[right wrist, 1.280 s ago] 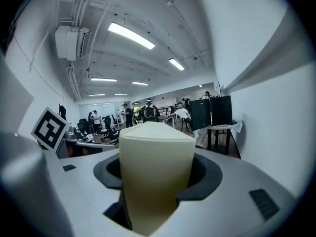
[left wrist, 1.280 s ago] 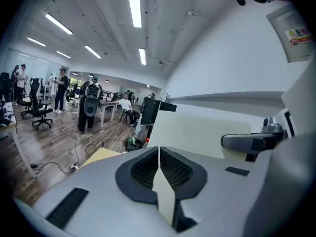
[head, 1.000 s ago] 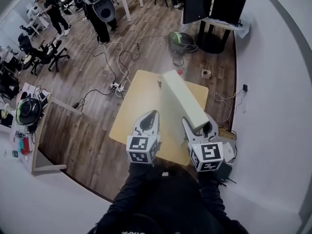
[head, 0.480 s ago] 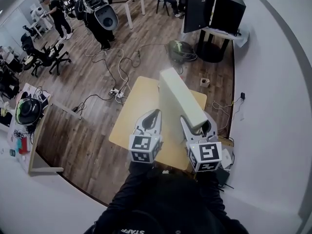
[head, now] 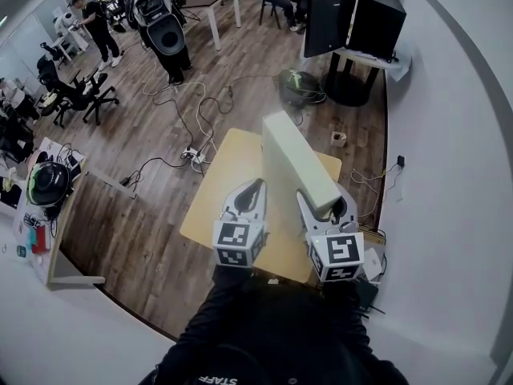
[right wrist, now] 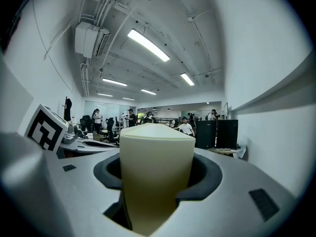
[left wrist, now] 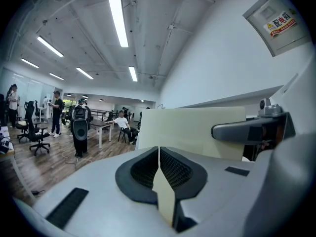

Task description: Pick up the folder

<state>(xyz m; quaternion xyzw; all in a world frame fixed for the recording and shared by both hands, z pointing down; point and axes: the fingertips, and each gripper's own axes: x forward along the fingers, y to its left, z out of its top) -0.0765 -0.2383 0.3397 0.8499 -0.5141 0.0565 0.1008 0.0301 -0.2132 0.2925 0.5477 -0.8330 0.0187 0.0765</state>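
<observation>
The folder (head: 290, 160) is a thick cream box file, held up off the yellow table (head: 216, 187) and tilted away from me. My right gripper (head: 325, 204) is shut on its thick near end, which fills the jaws in the right gripper view (right wrist: 155, 174). My left gripper (head: 249, 191) is shut on a thin cream flap (left wrist: 163, 194) of the same folder. The folder's broad side (left wrist: 192, 130) stands just right of that gripper. Both grippers point nearly level, side by side.
Cables (head: 172, 115) trail over the wooden floor beyond the table. Black cabinets (head: 353, 6) stand at the back right, beside the white wall (head: 449, 175). A low wooden partition (head: 96, 223) lies to the left. Several people and a robot (head: 160, 22) are far off.
Both grippers have risen a little, lifting the folder with them; both grips look the same.
</observation>
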